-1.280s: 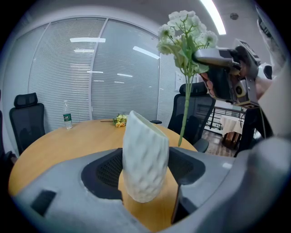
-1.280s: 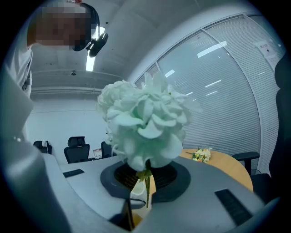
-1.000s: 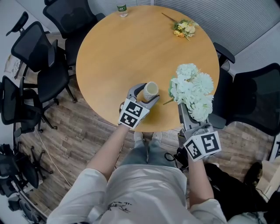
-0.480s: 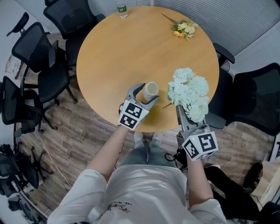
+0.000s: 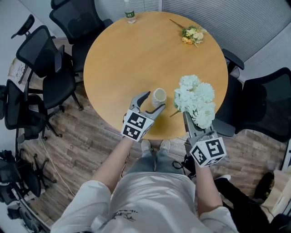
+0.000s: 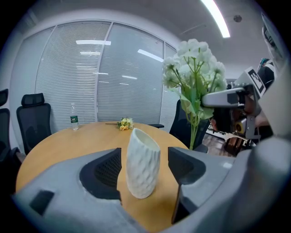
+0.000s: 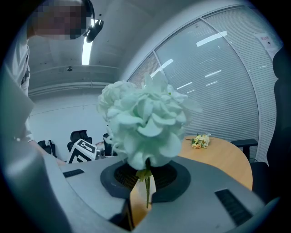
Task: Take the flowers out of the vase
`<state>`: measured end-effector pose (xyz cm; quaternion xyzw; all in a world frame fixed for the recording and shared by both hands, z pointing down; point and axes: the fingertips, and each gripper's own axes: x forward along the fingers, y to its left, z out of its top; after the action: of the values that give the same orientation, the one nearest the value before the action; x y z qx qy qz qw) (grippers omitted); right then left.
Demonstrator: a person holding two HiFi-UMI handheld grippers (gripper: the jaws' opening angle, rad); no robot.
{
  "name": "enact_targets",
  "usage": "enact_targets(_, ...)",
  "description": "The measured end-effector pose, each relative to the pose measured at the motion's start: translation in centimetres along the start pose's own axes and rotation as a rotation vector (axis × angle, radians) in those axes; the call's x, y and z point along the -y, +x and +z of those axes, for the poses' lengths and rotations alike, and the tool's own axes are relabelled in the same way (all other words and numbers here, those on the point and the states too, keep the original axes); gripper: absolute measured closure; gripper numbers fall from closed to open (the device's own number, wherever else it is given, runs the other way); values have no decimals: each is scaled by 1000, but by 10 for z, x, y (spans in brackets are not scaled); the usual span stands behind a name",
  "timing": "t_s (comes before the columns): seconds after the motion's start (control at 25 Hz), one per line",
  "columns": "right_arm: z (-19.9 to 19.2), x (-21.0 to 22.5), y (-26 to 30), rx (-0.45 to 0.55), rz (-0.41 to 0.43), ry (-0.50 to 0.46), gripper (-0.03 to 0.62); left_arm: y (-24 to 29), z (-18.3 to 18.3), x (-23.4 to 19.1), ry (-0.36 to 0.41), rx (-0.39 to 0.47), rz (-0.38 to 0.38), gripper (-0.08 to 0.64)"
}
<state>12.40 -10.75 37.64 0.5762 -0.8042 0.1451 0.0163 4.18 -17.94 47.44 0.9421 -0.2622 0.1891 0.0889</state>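
1. White vase (image 5: 159, 96): textured wall, standing on the round wooden tabletop (image 5: 136, 59) close to its near edge.
2. Left tongs (image 5: 153, 102): jaws apart, one on either side of the vase. A gap shows at the right jaw; whether the left jaw touches the vase cannot be told.
3. Pale green flowers (image 5: 196, 99): one bunch, out of the vase, held upright over the near right part of the tabletop. They are to the right of the vase and apart from it.
4. Right tongs (image 5: 188, 117): jaws drawn nearly together, clamped on the green stems just under the blooms.
5. Yellow posy (image 5: 192, 34): small, lying at the far right of the tabletop.
6. Plastic bottle (image 5: 130, 12): green label, upright at the far edge.
7. Black office chairs (image 5: 45, 68): grouped left of the tabletop on a wood-plank floor (image 5: 86, 145).
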Motion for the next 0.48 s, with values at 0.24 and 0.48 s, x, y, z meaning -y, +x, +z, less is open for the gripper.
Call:
enact_targets(0.24,3,-4,-4,-10,15,0,541,-20,14,1,-21,13,8,242)
enact_targets(0.48,8,-11,-9,-20,31,0,541,-44,27,1,-54,49,45,301)
